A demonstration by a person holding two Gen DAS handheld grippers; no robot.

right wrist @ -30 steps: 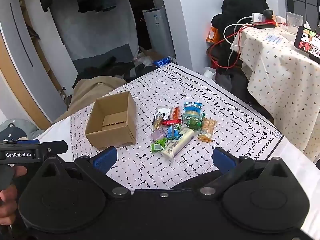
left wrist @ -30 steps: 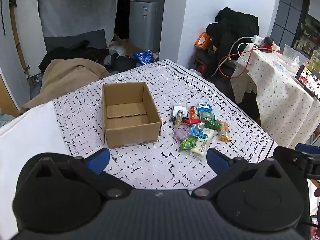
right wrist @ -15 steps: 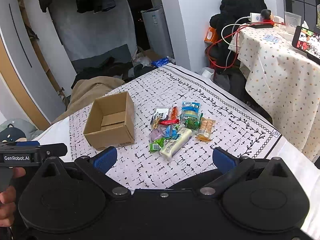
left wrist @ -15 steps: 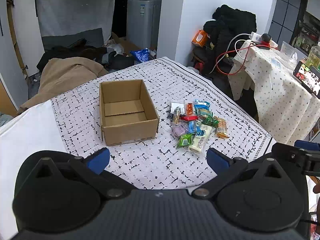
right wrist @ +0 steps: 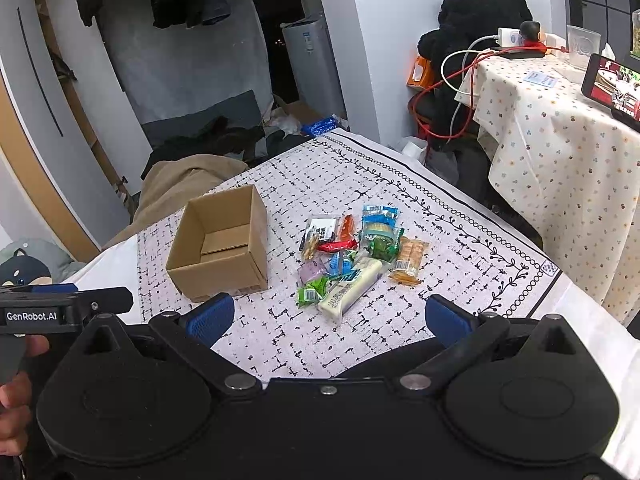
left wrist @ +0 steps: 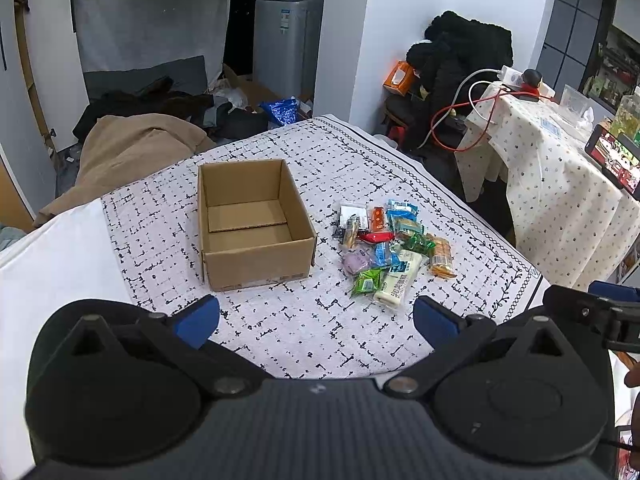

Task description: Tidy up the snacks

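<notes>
Brown cardboard, open-topped and empty, the box [left wrist: 256, 224] sits toward the left side of the patterned tablecloth [left wrist: 320, 332], with the heap of wrapped snacks [left wrist: 390, 248] just beside it on its right, nearer the cloth's right edge. Over the last second the scene has shifted only a little in both views, the box and heap sitting slightly differently in frame, which suggests both tools are being settled above the near edge while nothing on the cloth has moved; sorting has not begun. The left gripper [left wrist: 316, 316] has its blue fingers spread wide and holds nothing; the right gripper [right wrist: 328, 316] is likewise wide apart and empty. The right wrist view alone shows a hand [right wrist: 14, 396] holding the other tool's handle and looks across the long white bar [right wrist: 352, 286] at the heap's near end; the left wrist view looks deeper into the box floor.
</notes>
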